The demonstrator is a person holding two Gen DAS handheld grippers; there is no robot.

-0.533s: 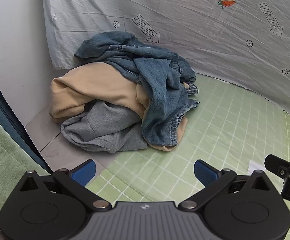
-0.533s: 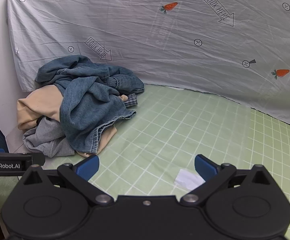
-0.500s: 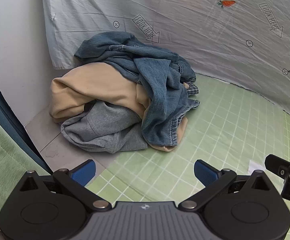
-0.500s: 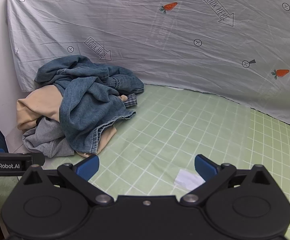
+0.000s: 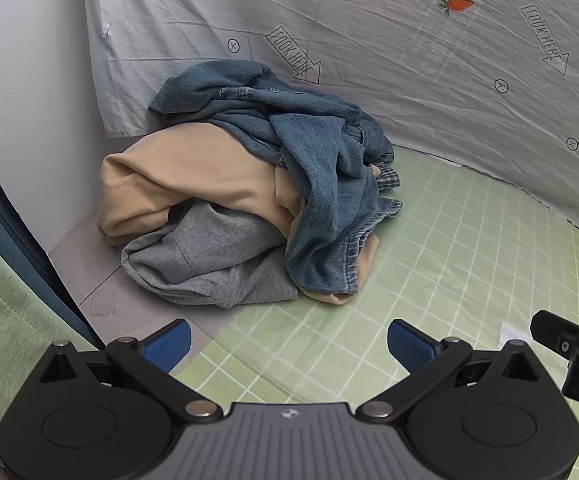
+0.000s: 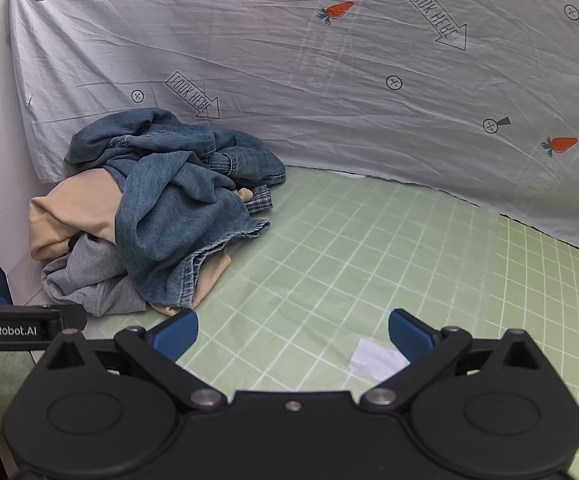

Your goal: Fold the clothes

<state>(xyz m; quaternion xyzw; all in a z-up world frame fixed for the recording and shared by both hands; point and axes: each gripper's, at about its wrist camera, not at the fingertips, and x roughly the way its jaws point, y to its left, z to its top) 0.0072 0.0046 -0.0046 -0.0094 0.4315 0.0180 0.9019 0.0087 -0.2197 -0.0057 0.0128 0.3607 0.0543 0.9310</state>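
Nearest the cameras, the left gripper (image 5: 287, 342) and the right gripper (image 6: 292, 334) both hover over the green grid mat (image 5: 429, 280) with jaws spread wide and nothing between them. A small white slip of paper (image 6: 373, 358) lies on the mat just in front of the right gripper, well apart from the clothes pile (image 5: 245, 188).

The pile is the landmark: it sits at the mat's far left corner, partly on bare grey surface, against the grey printed sheet (image 6: 329, 80) hung behind it. Within the pile, the denim garment (image 5: 321, 168) drapes over the top and down the right flank; the beige garment (image 5: 193, 176) lies under it on the left, and the grey sweatshirt (image 5: 209, 256) is lowest, at the pile's near edge. A bit of plaid fabric (image 6: 259, 198) peeks from the pile's right side.

The step in hand looks like picking the first garment. The denim is the sensible choice, since it lies on top. Taking its hem at the pile's near right edge should lift it free without dragging the beige piece, and the open mat to the pile's right offers room to spread it flat.
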